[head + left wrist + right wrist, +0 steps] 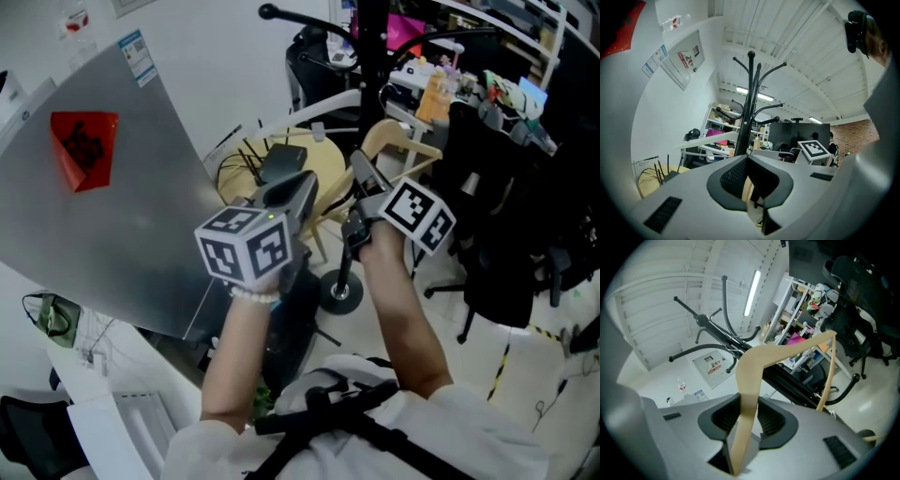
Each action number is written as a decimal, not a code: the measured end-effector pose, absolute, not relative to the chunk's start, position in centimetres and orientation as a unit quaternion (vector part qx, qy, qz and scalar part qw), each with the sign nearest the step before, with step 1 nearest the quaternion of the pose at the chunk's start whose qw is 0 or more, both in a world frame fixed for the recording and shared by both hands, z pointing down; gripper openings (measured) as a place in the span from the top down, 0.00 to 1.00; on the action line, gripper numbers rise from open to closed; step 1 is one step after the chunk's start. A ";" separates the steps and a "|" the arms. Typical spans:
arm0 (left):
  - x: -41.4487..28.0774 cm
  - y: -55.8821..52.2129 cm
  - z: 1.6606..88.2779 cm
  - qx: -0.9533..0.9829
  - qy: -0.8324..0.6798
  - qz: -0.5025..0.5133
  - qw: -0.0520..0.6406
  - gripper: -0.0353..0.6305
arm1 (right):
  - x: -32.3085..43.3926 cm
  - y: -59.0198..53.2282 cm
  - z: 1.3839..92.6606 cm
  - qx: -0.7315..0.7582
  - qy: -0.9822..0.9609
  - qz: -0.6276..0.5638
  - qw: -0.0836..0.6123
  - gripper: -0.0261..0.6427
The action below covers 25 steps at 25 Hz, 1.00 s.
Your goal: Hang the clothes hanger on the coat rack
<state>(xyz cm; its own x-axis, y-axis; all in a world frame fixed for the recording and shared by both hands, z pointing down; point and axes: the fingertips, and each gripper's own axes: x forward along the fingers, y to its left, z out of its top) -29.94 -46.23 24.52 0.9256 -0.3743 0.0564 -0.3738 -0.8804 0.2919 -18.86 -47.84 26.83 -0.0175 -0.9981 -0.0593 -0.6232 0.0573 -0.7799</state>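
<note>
My right gripper clamps the wooden hanger; my left gripper seems pinched on it too. The coat rack stands ahead, and nothing is hung yet

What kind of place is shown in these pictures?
Probably an office or workshop room: black swivel office chairs, crowded white storage shelves and a black metal coat rack stand around.

I've got the pale wooden clothes hanger tilted, one arm pinched in my right claw, close to the upright black coat rack.
</note>
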 end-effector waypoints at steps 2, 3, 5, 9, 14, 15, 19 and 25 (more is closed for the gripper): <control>-30.1 -46.3 24.6 0.969 -0.194 0.000 0.152 0.96 | -19.1 -48.0 27.0 -0.621 0.651 -0.291 0.325 0.76; -30.3 -46.4 24.7 0.969 -0.195 0.001 0.153 0.96 | -19.3 -48.1 27.2 -0.619 0.652 -0.292 0.325 0.76; -30.4 -46.4 24.9 0.968 -0.196 0.002 0.157 0.96 | -19.7 -48.3 27.4 -0.618 0.654 -0.294 0.324 0.76; -30.6 -46.3 25.0 0.967 -0.196 -0.002 0.163 0.96 | -20.0 -48.7 27.5 -0.620 0.656 -0.292 0.315 0.76; -31.3 -46.3 25.0 0.966 -0.199 -0.006 0.164 0.96 | -20.1 -48.8 27.5 -0.629 0.655 -0.288 0.303 0.75; -31.4 -46.4 25.0 0.966 -0.200 -0.006 0.164 0.96 | -20.0 -48.8 27.6 -0.631 0.655 -0.286 0.301 0.75; -31.9 -46.3 25.3 0.966 -0.199 -0.007 0.167 0.96 | -20.0 -48.8 27.8 -0.638 0.655 -0.282 0.290 0.74; -32.1 -45.4 26.2 0.965 -0.192 -0.005 0.177 0.96 | -20.1 -48.6 27.9 -0.639 0.663 -0.278 0.274 0.68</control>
<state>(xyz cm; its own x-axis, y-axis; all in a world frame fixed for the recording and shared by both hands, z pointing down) -32.05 -45.36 26.24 0.9262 -0.3725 0.0586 -0.3690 -0.8634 0.3441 -20.08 -48.61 27.87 -0.0339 -0.9994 -0.0084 -0.6945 0.0296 -0.7189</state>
